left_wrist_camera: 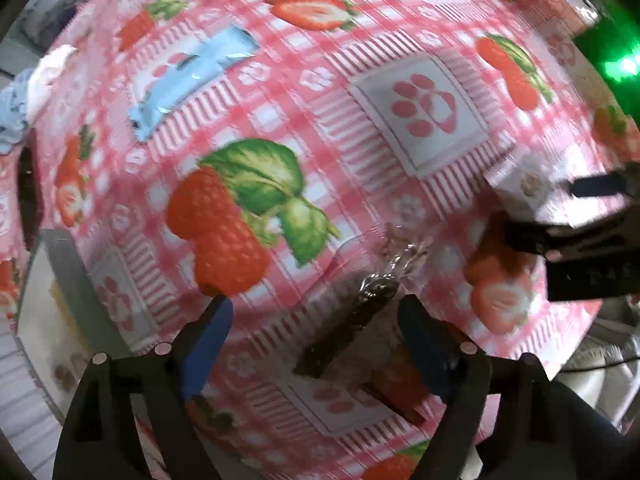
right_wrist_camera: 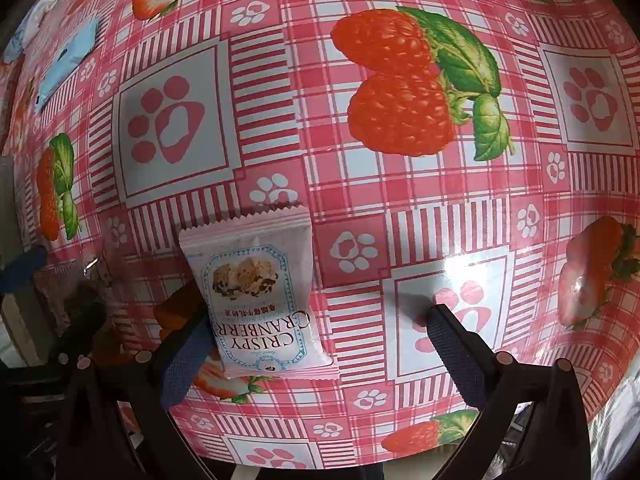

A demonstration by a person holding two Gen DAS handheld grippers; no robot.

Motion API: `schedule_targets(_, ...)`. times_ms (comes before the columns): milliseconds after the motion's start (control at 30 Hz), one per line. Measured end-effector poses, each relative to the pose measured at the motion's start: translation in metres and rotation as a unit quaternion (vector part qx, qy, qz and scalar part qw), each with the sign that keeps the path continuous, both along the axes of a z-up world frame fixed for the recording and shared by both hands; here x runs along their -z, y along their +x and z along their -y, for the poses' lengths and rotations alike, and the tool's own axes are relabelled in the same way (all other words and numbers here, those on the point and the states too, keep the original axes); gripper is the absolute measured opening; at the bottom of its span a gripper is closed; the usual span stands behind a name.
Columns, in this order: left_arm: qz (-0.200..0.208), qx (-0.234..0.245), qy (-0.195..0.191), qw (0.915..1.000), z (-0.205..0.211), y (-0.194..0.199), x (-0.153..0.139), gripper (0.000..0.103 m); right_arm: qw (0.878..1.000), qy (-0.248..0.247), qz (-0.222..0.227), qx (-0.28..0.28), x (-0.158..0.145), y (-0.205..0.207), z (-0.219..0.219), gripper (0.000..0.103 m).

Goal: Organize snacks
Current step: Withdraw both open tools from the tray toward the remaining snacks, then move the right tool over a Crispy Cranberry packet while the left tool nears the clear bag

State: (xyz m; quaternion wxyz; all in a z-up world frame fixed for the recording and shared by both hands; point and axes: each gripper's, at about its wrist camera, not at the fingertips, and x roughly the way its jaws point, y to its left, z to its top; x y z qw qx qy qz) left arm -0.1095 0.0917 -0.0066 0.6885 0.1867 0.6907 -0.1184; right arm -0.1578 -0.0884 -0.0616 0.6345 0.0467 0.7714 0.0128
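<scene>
The left tool [left_wrist_camera: 316, 320] points down at the counter [left_wrist_camera: 360, 40] with its two fingers spread wide. Between them, a little closer to the right finger, lies a dark snack stick in clear wrapper [left_wrist_camera: 352, 320]; the pads do not touch it, so I judge it is only framed for a pick. Ahead and to the left of this tool lies a light blue snack bar [left_wrist_camera: 188, 84], well apart, with free cloth between. The counter edge runs close on its left side and also behind it, so the room for moving is mostly ahead.

The right tool [right_wrist_camera: 316, 332] is spread wide too. The pink Crispy Cranberry packet [right_wrist_camera: 256, 296] lies flat between its fingers, just beside the left finger; whether they touch I cannot tell. The right finger stands apart from it. Ahead and to the right the counter is open cloth; the edge passes behind the tool.
</scene>
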Motion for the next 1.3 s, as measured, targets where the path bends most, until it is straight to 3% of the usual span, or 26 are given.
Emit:
schedule_targets(67,-0.002,-0.034,-0.004,0.9994,-0.011,0.009,-0.002,0.088,1.0,0.0,0.0,0.0,0.004,-0.001,0.008,0.103)
schedule_targets(167,-0.024,-0.108,-0.046,0.9928,-0.037,0.023,-0.001,0.088,1.0,0.001,0.0,-0.001,0.005,0.004,0.012,0.103)
schedule_targets(233,-0.039,-0.151,-0.095,0.9832,-0.055,0.03,-0.007,0.088,1.0,0.001,0.002,-0.002,0.003,0.003,0.007,0.103)
schedule_targets(367,-0.066,-0.21,-0.182,0.9584,-0.08,0.041,-0.02,0.088,1.0,-0.001,0.005,0.0,0.0,0.001,-0.003,0.103)
schedule_targets(467,-0.087,-0.26,-0.255,0.9272,-0.102,0.048,-0.03,0.088,1.0,-0.002,0.007,0.001,-0.002,0.001,-0.005,0.103)
schedule_targets(600,-0.1,-0.311,-0.321,0.8891,-0.116,0.052,-0.041,0.088,1.0,-0.002,0.012,0.001,-0.006,-0.001,-0.004,0.103)
schedule_targets(700,-0.103,-0.324,-0.344,0.875,-0.113,0.038,-0.05,0.088,1.0,-0.002,0.016,0.001,-0.007,-0.003,-0.004,0.103)
schedule_targets(1100,-0.103,-0.311,-0.355,0.8755,-0.103,0.036,-0.063,0.088,1.0,-0.003,0.025,0.004,-0.01,-0.005,-0.004,0.103)
schedule_targets(1300,-0.087,-0.303,-0.326,0.8913,-0.101,0.035,-0.071,0.088,1.0,-0.002,0.017,0.003,-0.009,-0.004,-0.004,0.103)
